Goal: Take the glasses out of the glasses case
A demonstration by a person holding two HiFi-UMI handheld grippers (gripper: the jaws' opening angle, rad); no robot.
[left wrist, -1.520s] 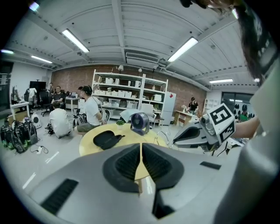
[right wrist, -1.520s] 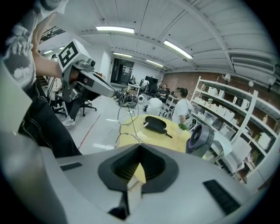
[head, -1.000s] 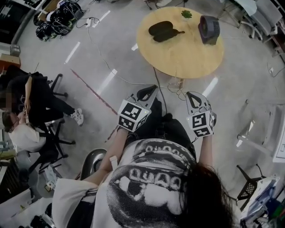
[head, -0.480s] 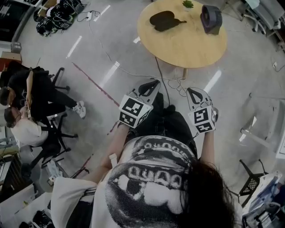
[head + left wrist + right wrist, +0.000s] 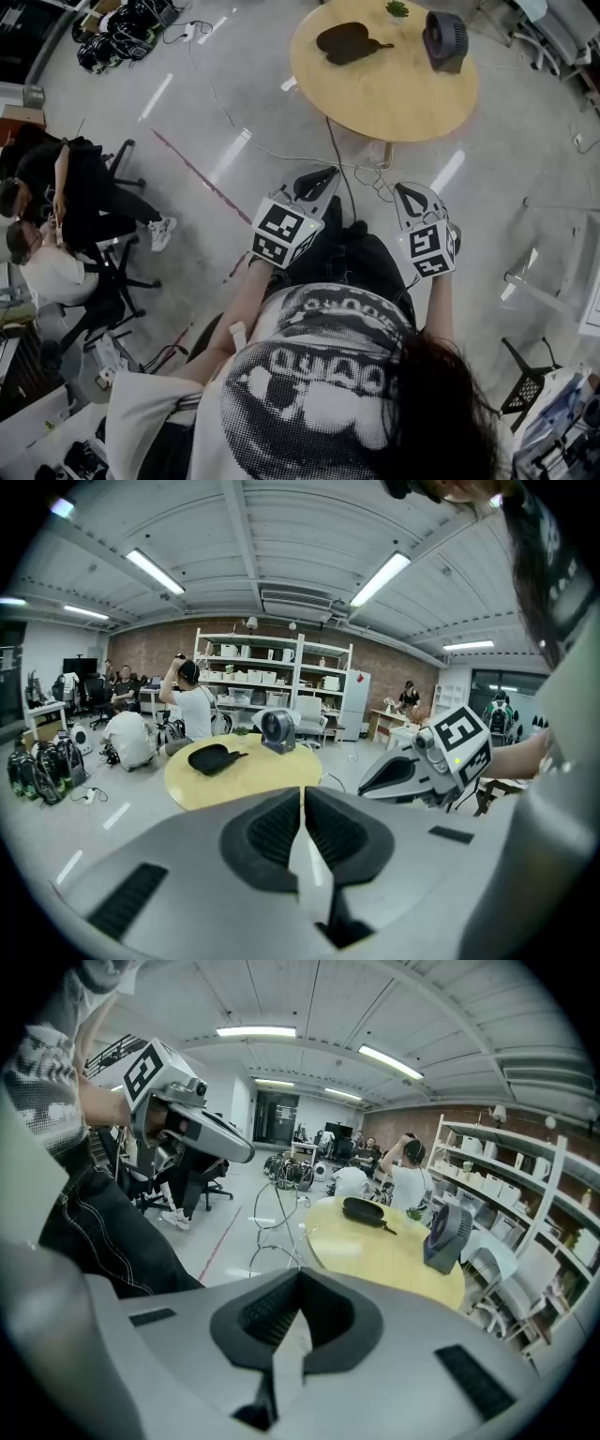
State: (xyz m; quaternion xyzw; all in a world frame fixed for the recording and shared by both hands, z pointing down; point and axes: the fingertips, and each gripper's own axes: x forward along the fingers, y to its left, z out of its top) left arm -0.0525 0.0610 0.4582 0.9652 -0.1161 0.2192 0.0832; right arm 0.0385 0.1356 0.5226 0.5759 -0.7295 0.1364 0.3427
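Note:
The black glasses case [image 5: 345,41] lies closed on the far side of the round wooden table [image 5: 394,94], well ahead of both grippers. My left gripper [image 5: 323,175] and right gripper [image 5: 408,190] hover over my lap, pointing toward the table, apart from it. In the left gripper view the left gripper [image 5: 302,794] is shut with nothing between its pads, and the case [image 5: 212,757] sits on the table [image 5: 253,778] beyond. The right gripper [image 5: 298,1279] is also shut and empty, with the case [image 5: 366,1211] far ahead of it. No glasses are in sight.
A small dark fan [image 5: 443,39] and a little green plant [image 5: 397,9] share the table. Cables [image 5: 361,178] trail on the floor under its near edge. People sit on office chairs [image 5: 66,225] at the left. A black stool [image 5: 523,382] stands at the lower right.
The head view has shifted a little, so the table sits slightly higher in the picture. Both grippers stay shut over the lap, almost where they were.

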